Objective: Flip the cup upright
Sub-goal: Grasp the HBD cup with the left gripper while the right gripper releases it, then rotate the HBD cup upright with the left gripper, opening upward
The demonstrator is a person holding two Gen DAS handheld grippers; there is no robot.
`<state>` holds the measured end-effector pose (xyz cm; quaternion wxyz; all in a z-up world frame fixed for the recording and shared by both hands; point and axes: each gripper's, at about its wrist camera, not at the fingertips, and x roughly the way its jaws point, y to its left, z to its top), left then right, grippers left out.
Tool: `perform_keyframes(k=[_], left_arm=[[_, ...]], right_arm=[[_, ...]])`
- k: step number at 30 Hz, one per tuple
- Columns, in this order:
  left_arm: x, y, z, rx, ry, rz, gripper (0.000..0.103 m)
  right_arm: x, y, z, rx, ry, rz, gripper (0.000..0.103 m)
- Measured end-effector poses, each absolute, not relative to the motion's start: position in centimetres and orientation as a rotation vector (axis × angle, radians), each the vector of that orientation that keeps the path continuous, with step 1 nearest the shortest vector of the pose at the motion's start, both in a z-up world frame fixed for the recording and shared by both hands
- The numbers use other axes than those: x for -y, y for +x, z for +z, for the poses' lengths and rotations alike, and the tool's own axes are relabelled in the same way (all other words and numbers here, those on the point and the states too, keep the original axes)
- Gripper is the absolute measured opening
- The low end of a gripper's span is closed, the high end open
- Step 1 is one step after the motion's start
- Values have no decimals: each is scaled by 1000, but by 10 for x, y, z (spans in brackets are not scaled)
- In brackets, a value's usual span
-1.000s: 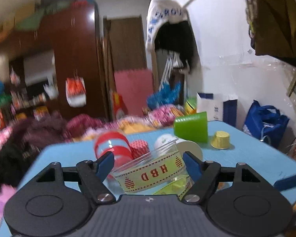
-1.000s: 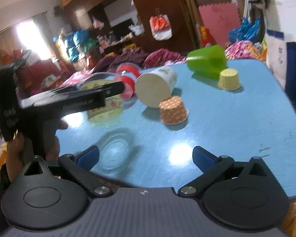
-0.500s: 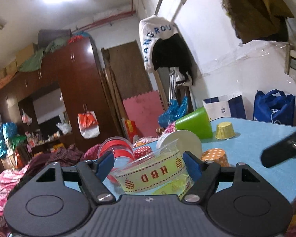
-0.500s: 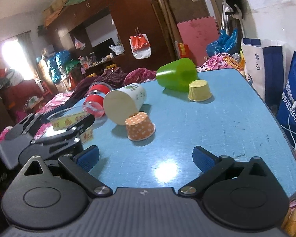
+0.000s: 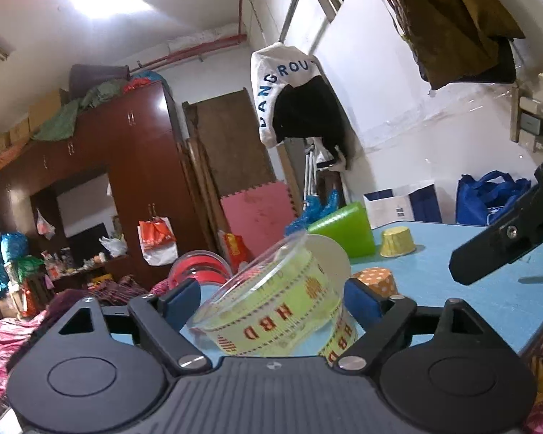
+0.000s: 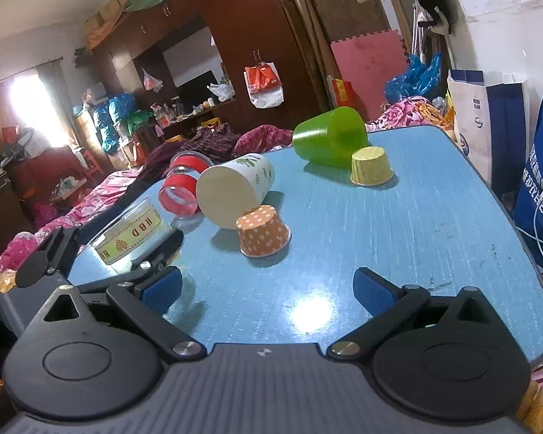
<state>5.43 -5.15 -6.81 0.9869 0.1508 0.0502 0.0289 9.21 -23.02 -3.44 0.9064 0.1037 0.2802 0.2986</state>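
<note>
A clear plastic cup with a yellow "HBD" band [image 5: 271, 311] sits between my left gripper's [image 5: 271, 298] blue pads, rim up and tilted, low over the blue table [image 5: 488, 289]. The left gripper is shut on it. In the right wrist view the same cup [image 6: 130, 229] shows at the table's near left corner, held by the left gripper [image 6: 101, 253]. My right gripper [image 6: 268, 287] is open and empty above the table's front edge.
On the table [image 6: 398, 238] lie a white paper cup [image 6: 235, 188], a red-banded clear cup [image 6: 182, 188] and a green cup [image 6: 329, 139] on their sides. An orange dotted cup [image 6: 262, 231] and a yellow cup [image 6: 371, 166] stand upside down. Bags stand at the right.
My left gripper has lowered the HBD cup toward the table's near left corner and tilted it. My right gripper has pulled back slightly and stays open.
</note>
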Motion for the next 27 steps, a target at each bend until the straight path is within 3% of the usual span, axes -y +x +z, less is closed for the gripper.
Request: perform_keyframes(k=[9, 27], left_arm=[[49, 47, -67, -69, 300, 47, 96], [37, 40, -54, -35, 244, 18, 97]], right_arm=[[230, 90, -32, -551, 217, 623, 102], [230, 86, -29, -525, 208, 632, 102]])
